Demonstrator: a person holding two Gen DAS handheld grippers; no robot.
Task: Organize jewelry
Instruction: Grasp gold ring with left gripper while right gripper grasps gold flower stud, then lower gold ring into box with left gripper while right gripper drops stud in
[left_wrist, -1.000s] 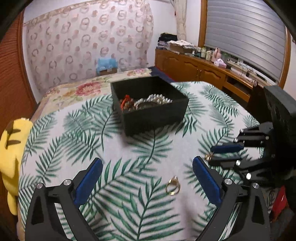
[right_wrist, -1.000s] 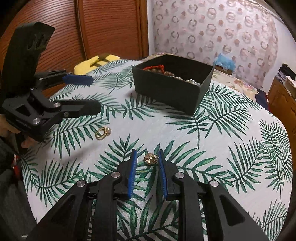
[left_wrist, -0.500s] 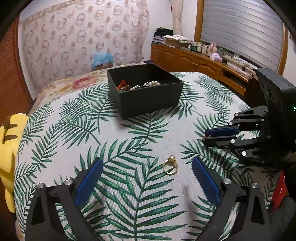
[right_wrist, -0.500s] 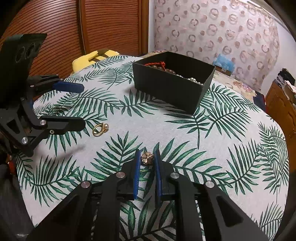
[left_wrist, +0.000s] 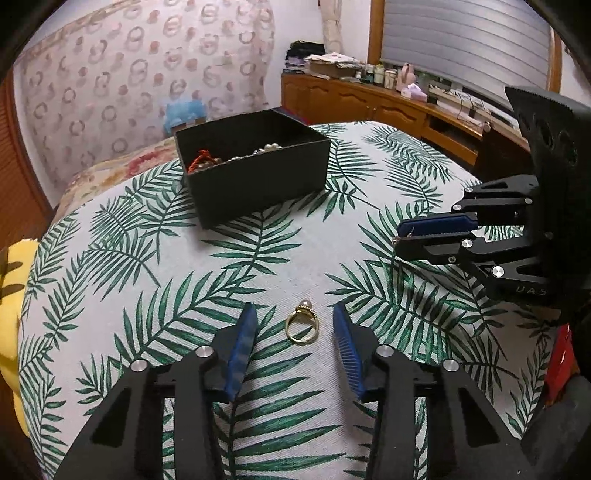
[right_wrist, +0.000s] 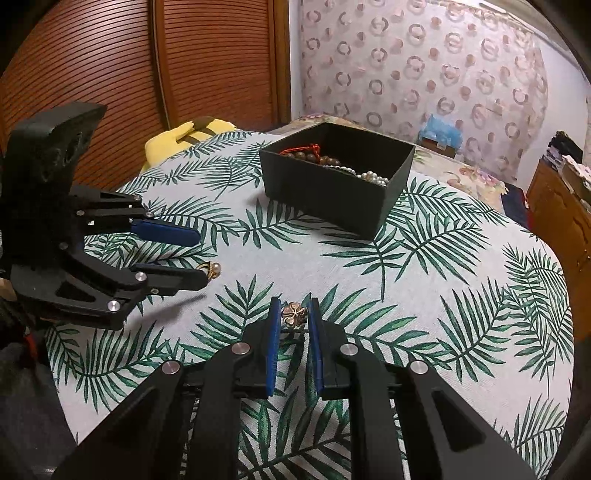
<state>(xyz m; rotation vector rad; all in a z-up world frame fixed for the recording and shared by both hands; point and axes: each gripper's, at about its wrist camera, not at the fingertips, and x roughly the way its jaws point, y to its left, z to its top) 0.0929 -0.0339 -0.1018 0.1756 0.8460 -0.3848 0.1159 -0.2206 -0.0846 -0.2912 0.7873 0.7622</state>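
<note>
A gold ring with a pearl (left_wrist: 302, 325) lies on the palm-leaf tablecloth between the two blue pads of my left gripper (left_wrist: 293, 323), which is open around it without touching. The ring (right_wrist: 210, 269) also shows in the right wrist view beside the left gripper (right_wrist: 197, 256). My right gripper (right_wrist: 293, 317) is shut on a small bronze flower-shaped piece (right_wrist: 294, 314) and holds it just above the cloth; it also shows in the left wrist view (left_wrist: 400, 236). The black jewelry box (left_wrist: 258, 184) holds beads and pearls at the far side (right_wrist: 325, 192).
The round table (right_wrist: 480, 295) drops off at its edges. A yellow plush (left_wrist: 11, 295) sits at the left edge. A wooden sideboard (left_wrist: 388, 107) with clutter stands at the back right, and a brown slatted door (right_wrist: 110, 74) behind the left gripper.
My left gripper has moved forward and narrowed, so the pearl ring now lies between its pads. My right gripper closed on the flower piece and lifted it slightly.
</note>
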